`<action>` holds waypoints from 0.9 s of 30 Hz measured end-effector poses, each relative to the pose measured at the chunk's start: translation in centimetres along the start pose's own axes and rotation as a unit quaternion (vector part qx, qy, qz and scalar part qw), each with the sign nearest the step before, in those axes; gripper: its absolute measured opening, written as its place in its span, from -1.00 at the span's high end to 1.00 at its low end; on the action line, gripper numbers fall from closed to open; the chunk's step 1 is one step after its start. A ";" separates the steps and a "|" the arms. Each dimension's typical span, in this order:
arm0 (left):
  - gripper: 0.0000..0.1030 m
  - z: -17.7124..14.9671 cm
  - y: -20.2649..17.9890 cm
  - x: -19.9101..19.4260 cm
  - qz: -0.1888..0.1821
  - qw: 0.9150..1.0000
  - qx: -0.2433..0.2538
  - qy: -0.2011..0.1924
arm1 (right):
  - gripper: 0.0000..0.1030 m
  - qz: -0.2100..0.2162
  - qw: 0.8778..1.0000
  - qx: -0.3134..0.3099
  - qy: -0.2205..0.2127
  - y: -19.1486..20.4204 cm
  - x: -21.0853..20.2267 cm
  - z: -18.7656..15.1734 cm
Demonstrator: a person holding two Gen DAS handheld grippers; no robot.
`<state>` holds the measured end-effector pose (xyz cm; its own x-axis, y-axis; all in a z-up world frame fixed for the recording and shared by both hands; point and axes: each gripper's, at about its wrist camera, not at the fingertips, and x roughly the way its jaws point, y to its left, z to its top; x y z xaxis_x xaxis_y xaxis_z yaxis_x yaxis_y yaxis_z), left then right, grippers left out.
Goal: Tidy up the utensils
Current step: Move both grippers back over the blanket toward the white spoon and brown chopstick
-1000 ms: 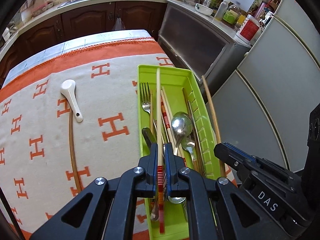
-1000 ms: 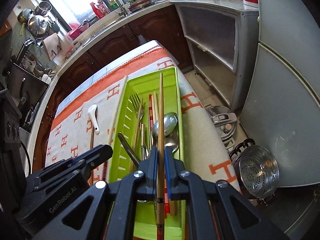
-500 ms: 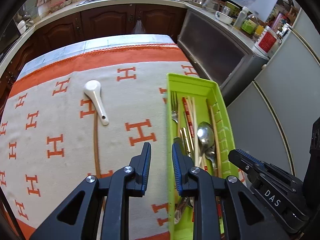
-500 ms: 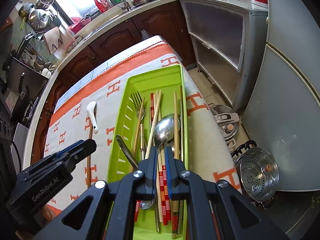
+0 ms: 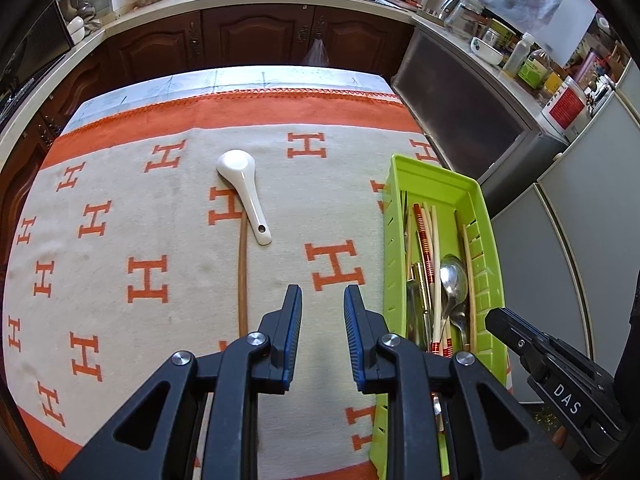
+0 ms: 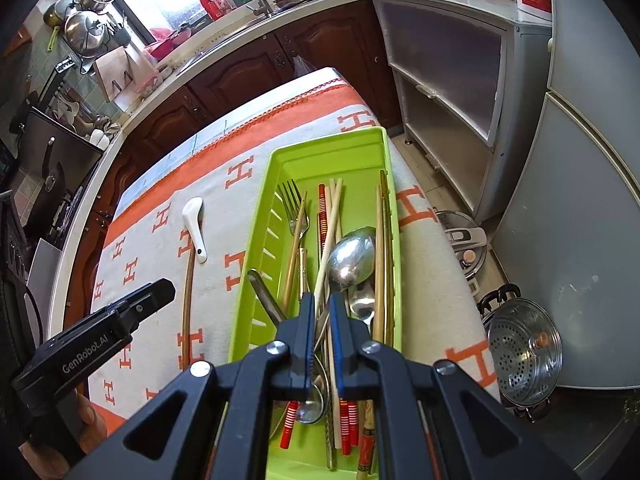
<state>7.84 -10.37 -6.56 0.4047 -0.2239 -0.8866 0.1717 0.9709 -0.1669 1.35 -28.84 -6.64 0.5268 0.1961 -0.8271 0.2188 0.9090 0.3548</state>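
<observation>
Left tongs (image 5: 322,304): are being held parted and empty over the blanket-covered surface (image 5: 120,208); a second ago a red-banded chopstick was being clamped between them above the tray, and the jaws have since been opened, with nothing between them now.

Right tongs (image 6: 320,312): are being kept nearly closed with nothing pinched; a second ago a wooden chopstick was being held upright in them, and it is now lying released in the tray.

Green tray (image 5: 432,172): is being seen just to the right of the left tongs, and directly under and ahead of the right tongs (image 5: 520,334); forks, chopsticks and a metal spoon (image 6: 352,258) are being held in it.

White ceramic spoon (image 5: 244,192): is being left on the surface ahead and slightly left of the left tongs, well apart from the tray.

Loose wooden chopstick (image 5: 242,276): is lying on the surface just left of the left tongs, its far end running up beside the ceramic spoon's handle.

What is being signalled: both chopsticks are judged delivered; the left tongs have been carried away from the tray toward the two pieces not yet tidied.

Next step being judged: the loose chopstick is likely to be collected first, being nearest.
</observation>
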 end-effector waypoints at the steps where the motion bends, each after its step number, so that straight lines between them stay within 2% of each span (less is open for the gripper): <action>1: 0.62 0.0 0.1 -0.1 0.001 1.000 0.000 -0.001 | 0.85 0.000 1.000 0.000 0.000 0.0 0.0 0.0; 11: 0.58 -0.2 1.7 -0.9 0.006 1.000 -0.017 -0.008 | 0.85 0.001 1.000 -0.011 -0.002 1.4 -0.3 -0.2; 16: 0.22 -0.3 3.9 -1.9 0.021 0.999 -0.040 -0.026 | 0.85 0.007 1.000 -0.023 -0.003 2.6 -0.6 -0.3; 21: 0.16 -0.6 6.8 -2.5 0.042 0.996 -0.069 -0.035 | 0.85 0.024 0.999 -0.047 -0.001 5.1 -0.4 0.0; 27: -0.05 -1.3 10.4 -2.7 0.067 0.992 -0.101 -0.035 | 0.85 0.037 0.997 -0.072 0.009 7.7 0.5 -0.1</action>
<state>7.33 0.48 -6.44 0.4744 -0.0898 -0.8757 -0.0680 0.9881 -0.1382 3.25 -21.70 -4.39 0.5219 0.2700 -0.8092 0.0589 0.9349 0.3499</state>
